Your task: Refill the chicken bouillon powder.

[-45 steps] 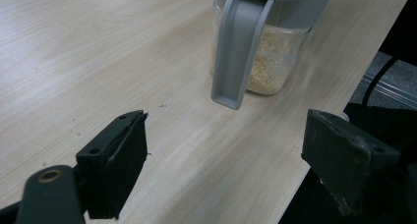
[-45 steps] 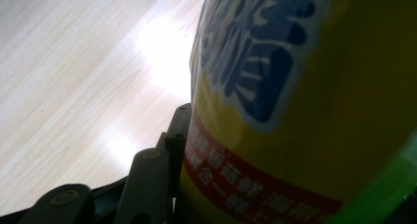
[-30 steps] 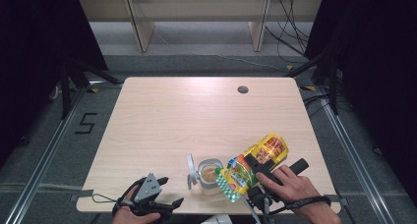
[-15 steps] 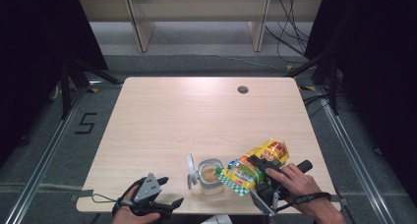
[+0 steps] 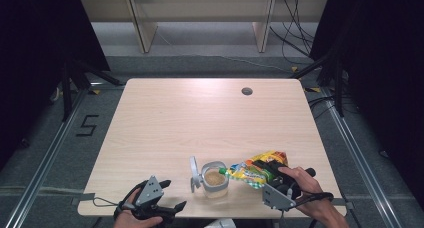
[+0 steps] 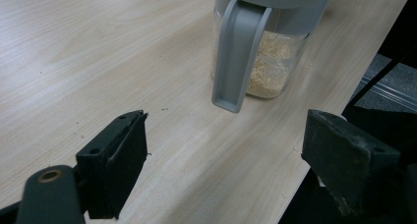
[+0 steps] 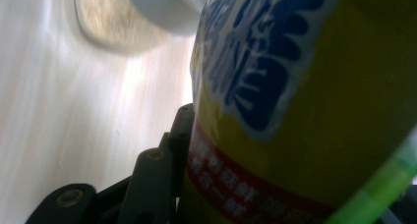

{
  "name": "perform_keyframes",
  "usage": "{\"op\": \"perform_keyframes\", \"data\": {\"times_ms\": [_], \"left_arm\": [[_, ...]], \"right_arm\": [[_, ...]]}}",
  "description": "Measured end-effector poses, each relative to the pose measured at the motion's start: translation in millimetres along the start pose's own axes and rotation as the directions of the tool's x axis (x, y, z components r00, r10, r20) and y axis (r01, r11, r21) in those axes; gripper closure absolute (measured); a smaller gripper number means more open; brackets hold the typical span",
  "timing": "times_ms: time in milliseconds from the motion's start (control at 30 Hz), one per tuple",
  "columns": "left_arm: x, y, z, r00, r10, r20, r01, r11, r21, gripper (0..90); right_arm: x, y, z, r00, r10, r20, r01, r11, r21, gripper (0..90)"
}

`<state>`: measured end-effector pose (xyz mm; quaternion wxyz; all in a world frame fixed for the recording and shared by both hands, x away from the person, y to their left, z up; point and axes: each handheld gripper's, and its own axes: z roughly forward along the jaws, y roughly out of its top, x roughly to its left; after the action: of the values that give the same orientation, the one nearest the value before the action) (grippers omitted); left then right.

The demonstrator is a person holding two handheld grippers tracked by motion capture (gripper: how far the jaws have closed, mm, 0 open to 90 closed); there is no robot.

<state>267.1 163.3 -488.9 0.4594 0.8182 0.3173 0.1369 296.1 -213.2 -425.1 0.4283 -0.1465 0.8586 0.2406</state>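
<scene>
A clear container with a grey rim holds tan granules, and its grey lid hangs open at its left side. My right gripper is shut on a yellow printed bag, which lies tilted with its mouth at the container's rim. In the right gripper view the bag sits between the jaws, beside one black finger, with the granules just beyond. My left gripper rests open at the table's front edge. In the left gripper view its jaws stand wide apart, short of the container.
The wooden table has a small round hole near its far right. Its front edge runs just beside both hands. Shelving legs and cables stand on the floor beyond the far edge.
My right gripper has moved left and down with the bag, bringing the bag's mouth from right of the container to its rim. The left gripper has stayed put.
</scene>
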Motion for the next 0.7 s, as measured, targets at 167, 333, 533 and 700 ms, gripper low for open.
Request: {"op": "perform_keyframes", "data": {"times_ms": [167,333,533,700], "left_arm": [[-0.4,0.5,-0.9,1.0,-0.001,-0.001,0.001,1.0,0.003,16.6],[-0.1,0.8,-1.2,1.0,-0.002,0.004,0.002,1.0,0.008,16.6],[-0.5,0.4,-0.2,1.0,0.001,-0.005,-0.001,1.0,-0.001,16.6],[-0.4,0.7,-0.6,1.0,0.001,-0.004,-0.001,1.0,0.003,16.6]], "right_arm": [[1.8,-13.1,-0.7,0.9849,0.173,-0.001,-0.172,0.98,-0.099,63.6],[6.5,-28.5,2.1,0.9336,0.356,-0.039,-0.358,0.919,-0.166,64.7],[8.2,-47.3,3.7,0.8556,0.516,-0.037,-0.511,0.831,-0.221,66.6],[9.8,-60.6,4.5,0.7837,0.62,-0.04,-0.607,0.75,-0.262,68.2]]}}
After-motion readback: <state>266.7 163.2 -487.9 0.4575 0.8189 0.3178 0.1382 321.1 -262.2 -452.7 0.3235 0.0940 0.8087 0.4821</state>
